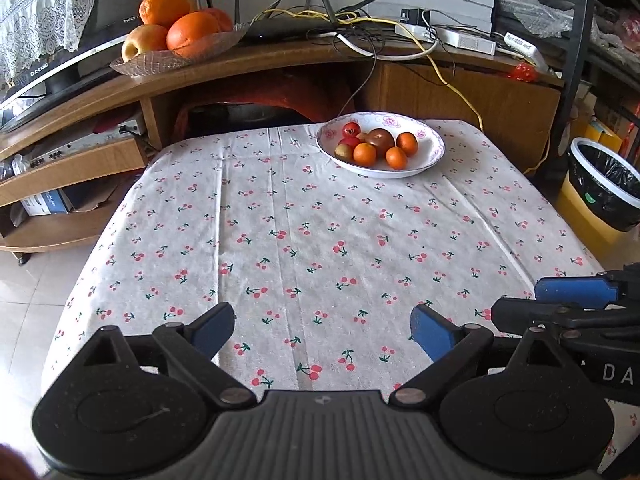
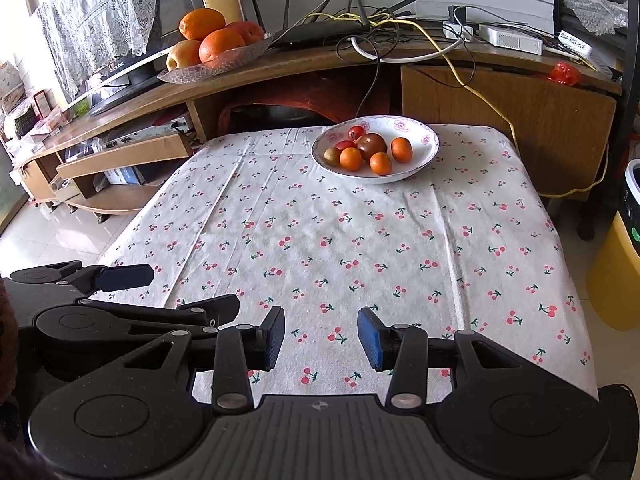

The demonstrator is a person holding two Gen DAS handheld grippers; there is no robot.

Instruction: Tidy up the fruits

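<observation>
where a cherry-print tablecloth (image 1: pixel 320 240) covers the table, wooden shelving (image 1: pixel 280 60) stands behind.

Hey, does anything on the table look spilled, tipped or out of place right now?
Nothing stands out. The plate sits upright at the far side of the tablecloth, with all the small fruit inside it. The cloth shows only fold creases, with no spill or stray fruit.

a table (image 1: pixel 280 240) is covered by a pale cloth printed with red cherries. a white flower-rimmed plate (image 1: pixel 434 152) is set near its far edge, and small fruits (image 1: pixel 365 154) are piled in it.
</observation>
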